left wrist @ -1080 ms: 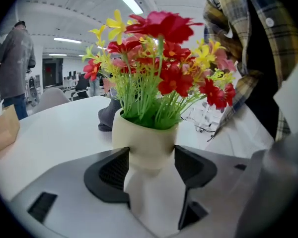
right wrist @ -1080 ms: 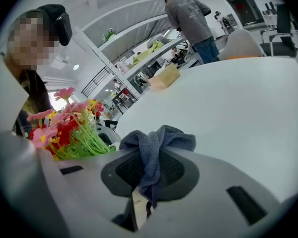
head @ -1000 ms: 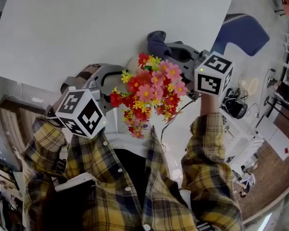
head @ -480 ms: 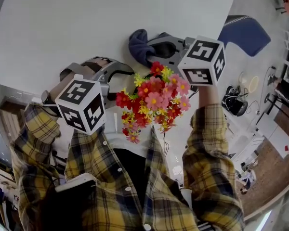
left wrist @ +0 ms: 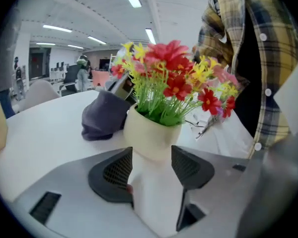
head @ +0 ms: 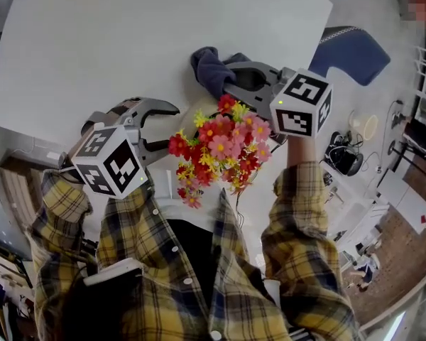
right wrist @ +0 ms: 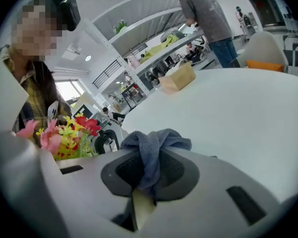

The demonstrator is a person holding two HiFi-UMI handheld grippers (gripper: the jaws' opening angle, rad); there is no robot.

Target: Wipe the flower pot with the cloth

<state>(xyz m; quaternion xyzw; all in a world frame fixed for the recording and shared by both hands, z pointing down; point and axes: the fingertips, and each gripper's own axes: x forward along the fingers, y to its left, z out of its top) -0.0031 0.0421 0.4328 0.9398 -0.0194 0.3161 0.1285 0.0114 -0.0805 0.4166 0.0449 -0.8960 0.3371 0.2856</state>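
**A:** What has the left gripper (left wrist: 152, 157) got?

**B:** The flower pot (left wrist: 151, 133). It is cream, and it stands upright on the white table (head: 128, 41), low between the jaw tips. The jaws stand wide and have just been closing. In the left gripper view the dark pads (left wrist: 111, 170) meet the pot on both sides, below its rounded shoulder.

**A:** And the flowers (head: 216, 144)?

**B:** A thick bunch of red, pink and yellow with green stems, standing up out of the pot. From the head view they cover nearly all of it.

**A:** Right gripper (right wrist: 148, 170)?

**B:** Clamped together on the cloth (right wrist: 156, 140). It is dark blue-grey towelling, and a fold of it is nipped between the pads. The loose bunch bulges out past the tips.

**A:** Where is that against the pot?

**B:** On the far side of the flowers in the head view. In the left gripper view the bunched cloth sits low by the tabletop, just beside the pot's rim. Whether it actually touches the pot I cannot tell.
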